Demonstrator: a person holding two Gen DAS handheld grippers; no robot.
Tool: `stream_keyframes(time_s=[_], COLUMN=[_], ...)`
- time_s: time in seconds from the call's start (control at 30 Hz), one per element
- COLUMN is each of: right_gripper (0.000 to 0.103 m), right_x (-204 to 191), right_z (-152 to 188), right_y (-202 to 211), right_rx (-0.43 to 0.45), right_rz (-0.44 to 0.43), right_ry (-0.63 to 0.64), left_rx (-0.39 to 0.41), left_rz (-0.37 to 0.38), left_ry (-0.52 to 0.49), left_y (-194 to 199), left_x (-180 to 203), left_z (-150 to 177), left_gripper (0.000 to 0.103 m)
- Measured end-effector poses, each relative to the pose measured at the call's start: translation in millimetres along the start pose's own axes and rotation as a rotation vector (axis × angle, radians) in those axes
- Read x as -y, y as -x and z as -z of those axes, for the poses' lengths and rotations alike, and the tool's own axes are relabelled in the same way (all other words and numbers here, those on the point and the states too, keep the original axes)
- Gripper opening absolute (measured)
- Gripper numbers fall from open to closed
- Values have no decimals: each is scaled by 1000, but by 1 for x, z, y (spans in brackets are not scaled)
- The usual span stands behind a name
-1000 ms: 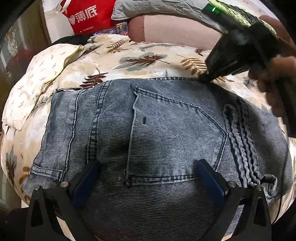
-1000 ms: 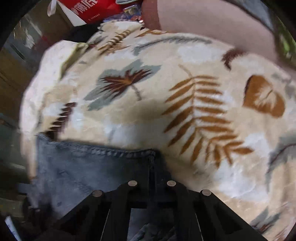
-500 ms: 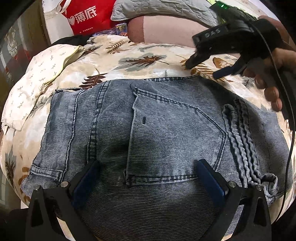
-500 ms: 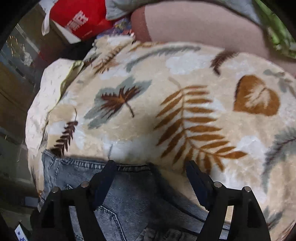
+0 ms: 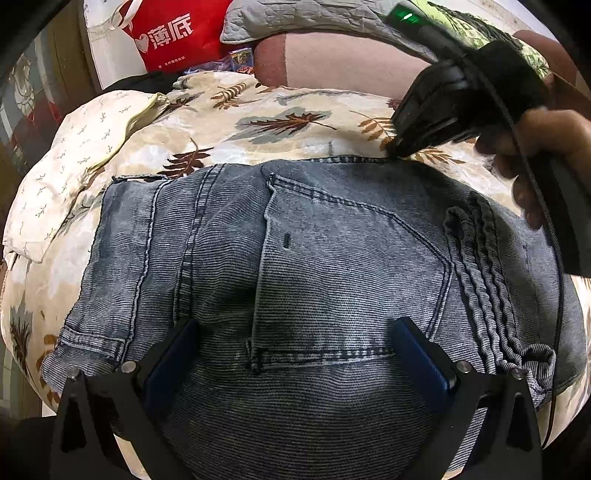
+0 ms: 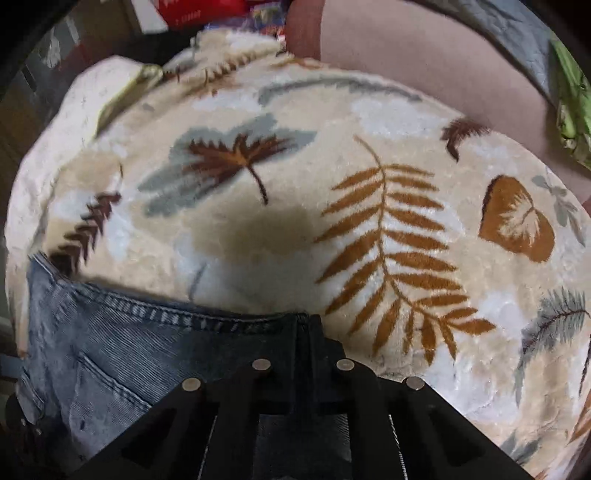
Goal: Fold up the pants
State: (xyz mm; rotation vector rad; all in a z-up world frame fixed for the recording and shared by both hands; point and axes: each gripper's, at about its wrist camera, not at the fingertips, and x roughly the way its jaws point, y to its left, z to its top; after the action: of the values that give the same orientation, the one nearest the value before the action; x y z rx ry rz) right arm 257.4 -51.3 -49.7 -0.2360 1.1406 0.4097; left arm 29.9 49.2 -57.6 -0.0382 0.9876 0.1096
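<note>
Reclosed since the half-second-earlier frame, right tool [image 6: 303, 328] pinches the far hem of the jeans [image 5: 295, 258] folded on the leaf-print blanket [image 5: 258, 122]; left tool [image 5: 295, 354] hovers spread over their near part.

Dim indoor light, fisheye-warped dark edges, right wrist view motion-blurred

Pants [image 5: 332, 266]: faded grey-blue denim, ribbed matt weave, raised stitched seams, bunched rope-like folds at one side. Blanket [image 6: 295, 206] under them: plush cream fleece, leaf print, slight sheen; quilted grey cloth [image 5: 295, 14] behind, plus a red bag [image 5: 173, 33] that looks matt. Both tools, left tool [image 5: 295, 354] and right tool [image 6: 306, 325]: matt black plastic, bare metal pins, ribbed blue pads [image 5: 421, 358] on left.
</note>
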Motion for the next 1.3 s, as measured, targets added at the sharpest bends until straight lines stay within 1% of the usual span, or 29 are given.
stream_keyframes(time_s=[0.07, 0.1, 0.17, 0.23, 0.27, 0.3, 0.33, 0.37, 0.4, 0.43, 0.47, 0.53, 0.57, 0.63, 0.77, 0.83, 0.93, 1.03, 1.07, 1.1, 1.13, 1.17, 1.23, 1.3], right_gripper=[8, 9, 9, 9, 9, 9, 9, 8, 7, 8, 10, 10, 10, 10, 10, 10, 10, 11, 15, 19, 20, 19, 19, 19], right_x=[15, 21, 30, 26, 20, 17, 15, 19, 28, 30, 27, 16, 14, 16, 30, 38, 47, 47, 46, 46, 48, 51, 54, 51], right_z=[0, 1, 12, 22, 29, 33, 39, 41, 43, 43, 43, 43, 46, 57, 82, 102, 135, 164, 172, 177, 184, 185, 184, 184], right_y=[17, 25, 38, 37, 30, 22, 1, -12, -13, -5, 7, 33, 45, 66, 82, 92, 112, 108, 96, 81, 68, 71, 77, 92], right_rx=[54, 68, 69, 26, -11, -38, -103, -136, -106, -79, -45, 11, 33, 67, 76, 87, 97, 89, 46, -3, -16, 26, 17, 52], right_rz=[27, 10, -98, -219, -284, -295, -255, -221, -259, -271, -262, -238, -231, -240, -203, -183, -197, -196, -186, -176, -183, -195, -202, -174], right_ry=[-74, -115, -185, -205, -193, -176, -162, -183, -257, -299, -285, -207, -188, -192, -216, -225, -241, -247, -242, -244, -247, -259, -293, -282], left_rx=[2, 3, 4, 5, 6, 7, 8, 6, 6, 7, 6, 5, 5, 5, 9, 8, 7, 8, 8, 7, 4, 6, 8, 11], left_rz=[-1, -2, -3, -4, -5, -7, -8, -10, -11, -8, -8, -12, -14, -18, -16, -14, -17, -17, -18, -17, -20, -20, -13, -7], left_ry=[1, 0, 0, -1, 1, 1, 2, -2, -3, 0, 1, -5, -4, -5, -9, -9, -9, -8, -8, -8, -11, -14, -3, 11], left_y=[0, 0, 0, 0, 1, 1, 1, 0, 1, 1, 2, 1, 1, 1, 1, 1, 1, 0, 0, 0, -1, 0, 4, 8], left_x=[0, 0, 0, 0, 0, 0, 0, 1, 0, 0, 0, 1, 1, 2, 2, 2, 2, 2, 2, 3, 3, 3, 2, 1], left_z=[0, 0, 0, 0, 1, 1, 1, 0, 0, 0, 0, 0, 1, 1, 2, 2, 2, 2, 2, 2, 2, 1, 1, 0], left_gripper=[103, 103, 103, 103, 103, 103, 103, 103, 103, 103, 103, 103, 103, 103, 103, 103, 103, 103, 103, 103, 103, 103, 103, 103])
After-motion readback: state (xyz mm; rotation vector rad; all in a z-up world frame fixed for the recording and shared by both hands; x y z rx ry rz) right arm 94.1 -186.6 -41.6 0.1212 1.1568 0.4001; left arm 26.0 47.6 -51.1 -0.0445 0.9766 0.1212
